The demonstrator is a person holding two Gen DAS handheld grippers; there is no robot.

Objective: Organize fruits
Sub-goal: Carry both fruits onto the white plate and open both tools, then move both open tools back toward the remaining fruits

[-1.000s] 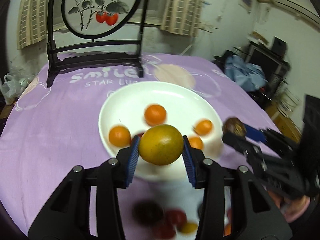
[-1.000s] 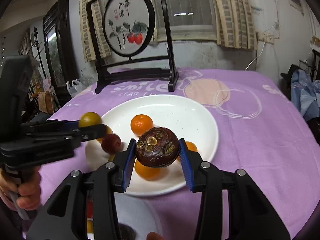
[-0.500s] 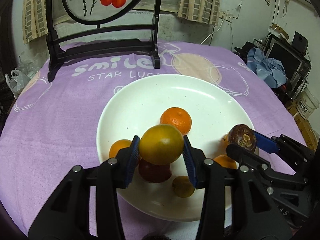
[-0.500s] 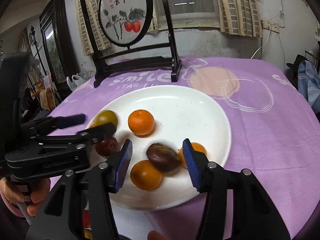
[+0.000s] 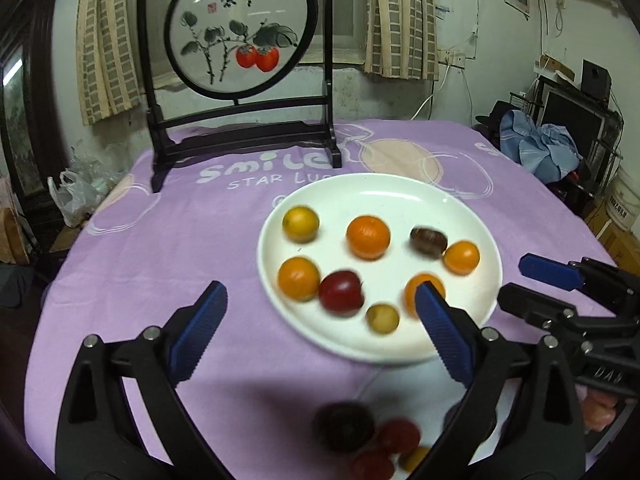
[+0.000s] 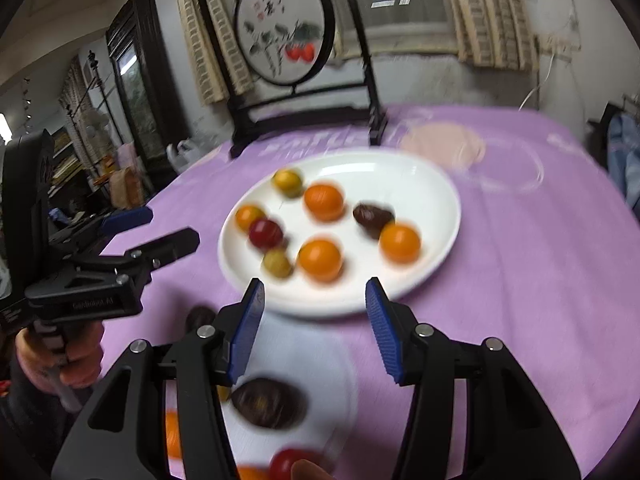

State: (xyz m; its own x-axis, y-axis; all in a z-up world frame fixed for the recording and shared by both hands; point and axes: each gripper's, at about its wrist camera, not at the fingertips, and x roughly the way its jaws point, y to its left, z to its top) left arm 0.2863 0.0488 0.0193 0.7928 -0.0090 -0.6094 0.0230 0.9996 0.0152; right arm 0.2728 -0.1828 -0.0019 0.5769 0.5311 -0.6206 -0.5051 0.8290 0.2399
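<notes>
- Left wrist view: my left gripper [image 5: 320, 312] has just been opening and now stands wide with nothing between its blue pads; it hangs over the near rim of the white plate [image 5: 380, 188].
- The yellow-green citrus [image 5: 301, 223] lies free at the far left of the plate, apart from the pads.
- Also on the plate I see a large orange [image 5: 368, 237], a dark brown fruit [image 5: 428, 241] touching a smaller orange [image 5: 461, 257], another orange [image 5: 299, 278] touching a red fruit [image 5: 341, 293], and a small yellowish fruit [image 5: 383, 318].
- The plate sits on a purple tablecloth [image 5: 160, 248], with a framed round painting [image 5: 240, 28] on its stand behind.
- Right wrist view: my right gripper [image 6: 315, 320] is part-open and empty, its pads short of the plate's near rim.
- Below it a second, blurred white dish [image 6: 320, 368] carries a dark fruit [image 6: 268, 402] and what looks like a red one [image 6: 286, 462]; I can't make them out surely.
- A hand [image 6: 64, 356] grips the left gripper's handle at the left edge.
</notes>
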